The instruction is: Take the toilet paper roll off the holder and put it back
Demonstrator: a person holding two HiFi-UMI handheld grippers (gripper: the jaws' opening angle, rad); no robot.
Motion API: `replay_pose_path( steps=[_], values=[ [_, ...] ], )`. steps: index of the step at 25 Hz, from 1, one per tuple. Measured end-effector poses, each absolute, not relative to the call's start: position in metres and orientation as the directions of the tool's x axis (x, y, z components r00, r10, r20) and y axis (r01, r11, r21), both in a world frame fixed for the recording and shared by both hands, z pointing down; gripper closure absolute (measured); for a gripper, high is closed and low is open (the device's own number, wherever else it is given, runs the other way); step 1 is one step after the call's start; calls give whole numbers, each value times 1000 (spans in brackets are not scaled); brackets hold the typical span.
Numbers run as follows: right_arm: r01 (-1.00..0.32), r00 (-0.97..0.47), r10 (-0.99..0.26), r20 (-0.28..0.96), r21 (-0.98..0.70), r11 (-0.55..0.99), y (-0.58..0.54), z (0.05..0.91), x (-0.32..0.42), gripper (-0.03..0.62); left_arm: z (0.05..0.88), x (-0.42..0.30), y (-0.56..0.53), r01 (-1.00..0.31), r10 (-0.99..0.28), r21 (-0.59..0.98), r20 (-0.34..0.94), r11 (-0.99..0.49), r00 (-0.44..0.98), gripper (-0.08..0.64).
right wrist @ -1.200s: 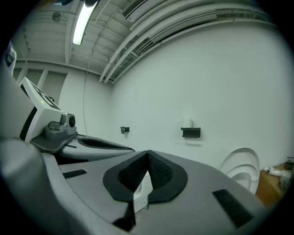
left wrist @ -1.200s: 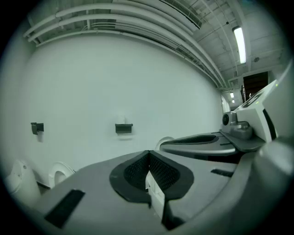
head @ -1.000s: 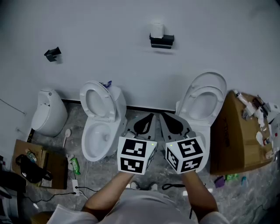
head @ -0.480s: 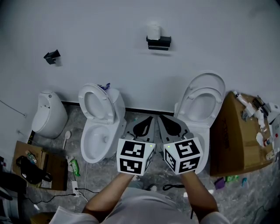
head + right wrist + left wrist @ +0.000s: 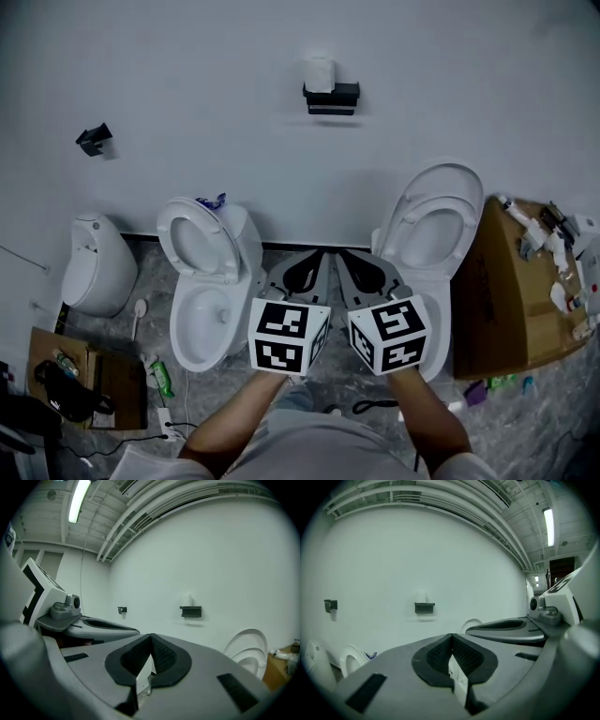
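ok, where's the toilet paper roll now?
Head view, top centre: the toilet paper roll sits on the black wall holder, above the gap between the left toilet and the right toilet.

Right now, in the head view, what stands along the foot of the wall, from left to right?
White fixture → left toilet → right toilet → box.
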State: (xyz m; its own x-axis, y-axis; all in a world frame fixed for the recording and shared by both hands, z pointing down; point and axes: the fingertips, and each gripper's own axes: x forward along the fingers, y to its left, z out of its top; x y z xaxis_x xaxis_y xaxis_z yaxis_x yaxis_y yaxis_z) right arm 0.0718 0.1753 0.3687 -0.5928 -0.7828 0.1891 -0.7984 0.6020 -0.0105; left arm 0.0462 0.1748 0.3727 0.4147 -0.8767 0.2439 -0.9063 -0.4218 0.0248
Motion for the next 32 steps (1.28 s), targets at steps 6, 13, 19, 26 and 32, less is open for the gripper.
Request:
replay_pose_path(
  steps=[6,13,19,26,32],
  values=[
    [-817,-566,-800,200,-5,577,130,366,54,591,372,28,127,-894,-864,43,240,-447,443,555],
    [-851,-514,-831,212,-5,525,86,365,33,591,367,7,81,-869,-841,63,225,-491,492,555],
    [-870,-482,-851,209,4,493,54,361,8,591,364,-16,49,-849,-822,72,218,-524,526,557],
    [-879,-465,-861,205,6,476,28,358,-15,591,365,-41,23,-840,-814,76,214,-537,540,557],
    [-884,-456,-865,207,6,467,14,362,-20,591,368,-45,8,-833,-808,75,213,-548,550,557]
  ],
)
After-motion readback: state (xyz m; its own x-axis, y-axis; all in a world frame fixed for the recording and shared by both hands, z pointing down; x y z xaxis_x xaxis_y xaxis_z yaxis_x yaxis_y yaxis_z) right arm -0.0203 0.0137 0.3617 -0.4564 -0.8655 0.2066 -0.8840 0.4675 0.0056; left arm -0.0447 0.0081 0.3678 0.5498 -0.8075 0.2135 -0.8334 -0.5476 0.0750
